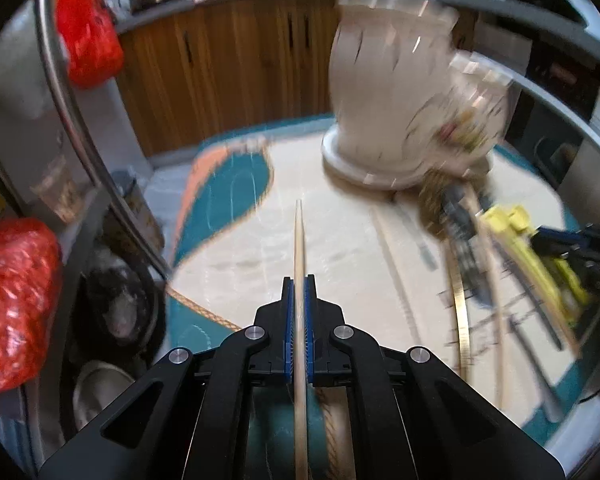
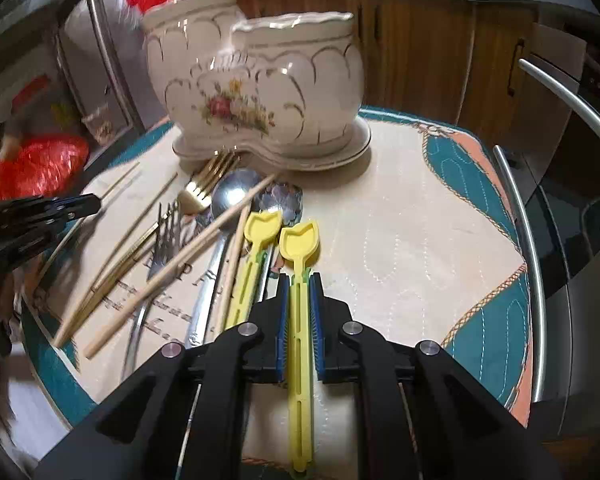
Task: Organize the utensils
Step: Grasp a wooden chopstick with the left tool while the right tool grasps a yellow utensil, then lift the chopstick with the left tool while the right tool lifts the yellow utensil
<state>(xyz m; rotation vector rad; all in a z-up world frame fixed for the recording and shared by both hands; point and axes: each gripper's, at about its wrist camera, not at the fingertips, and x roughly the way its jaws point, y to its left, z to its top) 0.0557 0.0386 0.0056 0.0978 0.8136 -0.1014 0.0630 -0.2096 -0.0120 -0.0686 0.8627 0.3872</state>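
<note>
My left gripper (image 1: 299,280) is shut on a wooden chopstick (image 1: 299,236) that runs forward between its blue pads, over the quilted mat (image 1: 340,248). My right gripper (image 2: 299,278) is shut on the handle of a yellow plastic spoon (image 2: 300,240). A second yellow spoon (image 2: 262,228) lies just left of it. Left of that lies a pile of utensils: a gold fork (image 2: 206,182), a steel spoon (image 2: 234,192), a steel fork (image 2: 168,232) and several chopsticks (image 2: 188,254). The white floral ceramic holder (image 2: 260,92) with two cups stands behind the pile. It is blurred in the left wrist view, holder (image 1: 396,92).
The round table has a glass edge and a metal rail (image 2: 528,248) at the right. Red plastic bags (image 1: 16,292) sit low at the left. Wooden cabinets (image 1: 228,64) and a crowded counter stand behind. The left gripper (image 2: 88,202) shows at the left edge of the right wrist view.
</note>
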